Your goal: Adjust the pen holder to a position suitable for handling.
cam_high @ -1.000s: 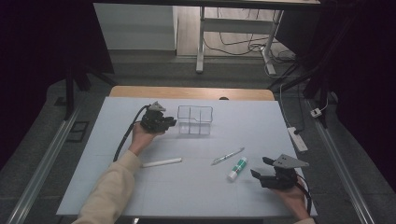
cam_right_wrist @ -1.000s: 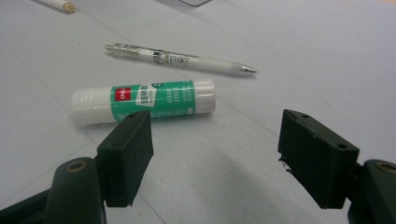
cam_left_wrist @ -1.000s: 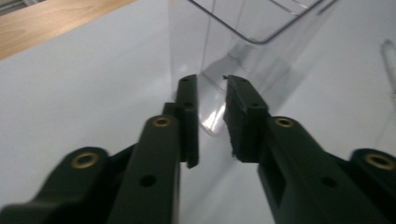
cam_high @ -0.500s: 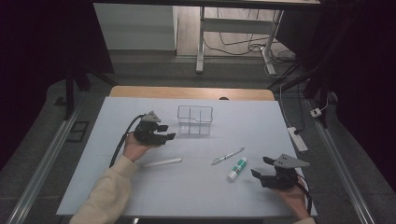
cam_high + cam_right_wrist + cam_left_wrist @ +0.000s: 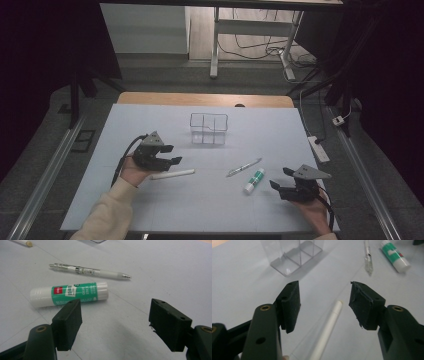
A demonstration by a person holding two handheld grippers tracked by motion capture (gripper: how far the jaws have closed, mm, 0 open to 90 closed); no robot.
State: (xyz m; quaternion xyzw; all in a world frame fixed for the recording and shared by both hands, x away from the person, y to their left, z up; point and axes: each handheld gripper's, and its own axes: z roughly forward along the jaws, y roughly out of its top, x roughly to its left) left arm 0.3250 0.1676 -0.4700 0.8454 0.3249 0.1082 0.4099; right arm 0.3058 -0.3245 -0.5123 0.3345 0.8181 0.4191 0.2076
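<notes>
My left gripper (image 5: 174, 154) hovers open over the left half of the white table (image 5: 165, 215). Its jaws have just been opening, and nothing is pinched between them. A white pen-like stick (image 5: 327, 328) lies flat on the table below the gap, also the white stick (image 5: 172, 174) in the high view. My right gripper (image 5: 279, 177) rests open at the front right, its jaws (image 5: 115, 325) spread with nothing inside. Just beyond it lie a green-and-white glue stick (image 5: 70, 293) and a clear-and-white pen (image 5: 90, 271).
A clear plastic organizer box (image 5: 208, 128) with compartments stands at the middle back of the table, seen close as the clear box (image 5: 292, 255). Glue stick (image 5: 254, 181) and pen (image 5: 243, 167) lie between the two grippers. A power strip (image 5: 318, 148) hangs off the right edge.
My left gripper has drawn back from beside the clear box toward the near left, above the white stick, and its jaws have spread wider. The right gripper has stayed still.
</notes>
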